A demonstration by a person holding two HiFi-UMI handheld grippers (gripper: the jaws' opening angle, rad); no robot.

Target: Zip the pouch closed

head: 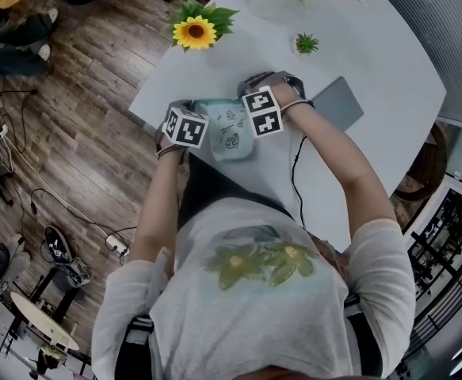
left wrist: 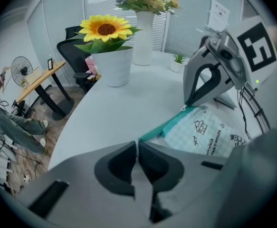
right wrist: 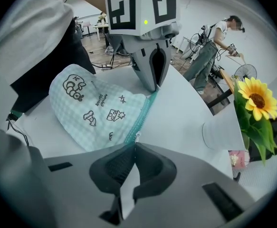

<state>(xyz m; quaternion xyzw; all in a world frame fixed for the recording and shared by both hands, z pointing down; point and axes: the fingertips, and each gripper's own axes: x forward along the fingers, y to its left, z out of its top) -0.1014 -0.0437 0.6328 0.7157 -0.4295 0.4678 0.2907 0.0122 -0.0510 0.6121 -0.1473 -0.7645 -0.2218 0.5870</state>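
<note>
A pale teal checked pouch [head: 232, 135] with small black drawings lies on the white table [head: 389, 62] between my two grippers. Its teal zipper band [left wrist: 169, 125] runs along the far edge from one gripper to the other. My left gripper [left wrist: 137, 144] is shut on the band's left end. In the right gripper view the pouch [right wrist: 98, 109] spreads to the left, and my right gripper [right wrist: 134, 145] is shut on the small pale zipper pull [right wrist: 137, 136] at the band's right end. Each gripper view shows the other gripper's closed tips at the opposite end of the zipper.
A sunflower in a white pot [head: 195, 32] stands near the table's left edge, with a small green plant [head: 306, 44] and a vase of flowers [left wrist: 143, 32] further back. A grey tablet [head: 337, 103] lies right of the pouch. A black cable [head: 295, 182] trails off the front edge.
</note>
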